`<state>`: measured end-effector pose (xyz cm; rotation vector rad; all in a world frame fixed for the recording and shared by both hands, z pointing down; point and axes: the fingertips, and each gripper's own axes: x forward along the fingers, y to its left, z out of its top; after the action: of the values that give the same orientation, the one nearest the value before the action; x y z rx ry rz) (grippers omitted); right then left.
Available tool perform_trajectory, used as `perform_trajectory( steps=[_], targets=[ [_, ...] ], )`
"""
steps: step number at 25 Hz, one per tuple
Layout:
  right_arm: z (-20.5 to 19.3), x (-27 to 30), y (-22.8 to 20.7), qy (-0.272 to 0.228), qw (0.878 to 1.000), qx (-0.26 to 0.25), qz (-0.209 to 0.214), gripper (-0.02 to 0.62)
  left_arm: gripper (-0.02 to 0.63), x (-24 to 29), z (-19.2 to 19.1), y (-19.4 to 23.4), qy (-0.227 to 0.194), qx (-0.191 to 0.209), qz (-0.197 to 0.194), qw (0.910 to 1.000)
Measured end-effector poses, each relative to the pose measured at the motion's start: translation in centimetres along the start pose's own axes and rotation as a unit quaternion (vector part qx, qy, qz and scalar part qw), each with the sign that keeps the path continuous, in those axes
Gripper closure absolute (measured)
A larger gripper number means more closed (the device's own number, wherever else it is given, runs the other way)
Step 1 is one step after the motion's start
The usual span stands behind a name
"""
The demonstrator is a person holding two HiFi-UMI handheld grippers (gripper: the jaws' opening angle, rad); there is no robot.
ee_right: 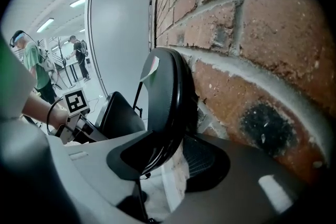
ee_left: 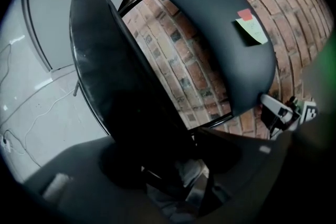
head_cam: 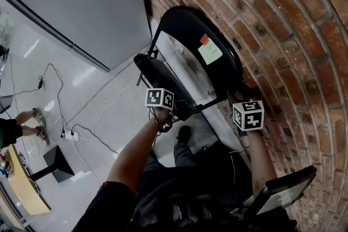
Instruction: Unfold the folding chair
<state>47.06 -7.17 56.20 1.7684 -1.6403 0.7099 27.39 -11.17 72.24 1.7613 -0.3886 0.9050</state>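
Note:
A black folding chair leans against the brick wall (head_cam: 283, 24). Its rounded backrest (head_cam: 209, 70) carries a green note with a red tab (head_cam: 209, 51). The seat (head_cam: 157, 70) is swung out from the backrest, partly open. My left gripper (head_cam: 175, 110) holds the seat's near edge; in the left gripper view the seat (ee_left: 115, 92) runs down between the jaws of the left gripper (ee_left: 168, 168). My right gripper (head_cam: 239, 98) grips the backrest's right rim; in the right gripper view the backrest (ee_right: 168, 102) stands edge-on between the pads of the right gripper (ee_right: 170, 157).
A grey panel (head_cam: 70, 2) stands left of the chair. Cables and a power strip (head_cam: 69, 136) lie on the pale floor, beside a black stand base (head_cam: 57, 163). A person's feet (head_cam: 32, 122) show at the left edge. A flat dark device (head_cam: 283, 190) is at the lower right.

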Motion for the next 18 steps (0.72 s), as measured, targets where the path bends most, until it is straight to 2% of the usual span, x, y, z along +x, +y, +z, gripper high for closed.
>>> perform_trajectory(
  steps=[18],
  targets=[
    [-0.5, 0.4, 0.5, 0.014, 0.999, -0.014, -0.038, 0.41, 0.305, -1.7, -2.3, 2.8, -0.003, -0.013, 0.005, 0.9999]
  ],
)
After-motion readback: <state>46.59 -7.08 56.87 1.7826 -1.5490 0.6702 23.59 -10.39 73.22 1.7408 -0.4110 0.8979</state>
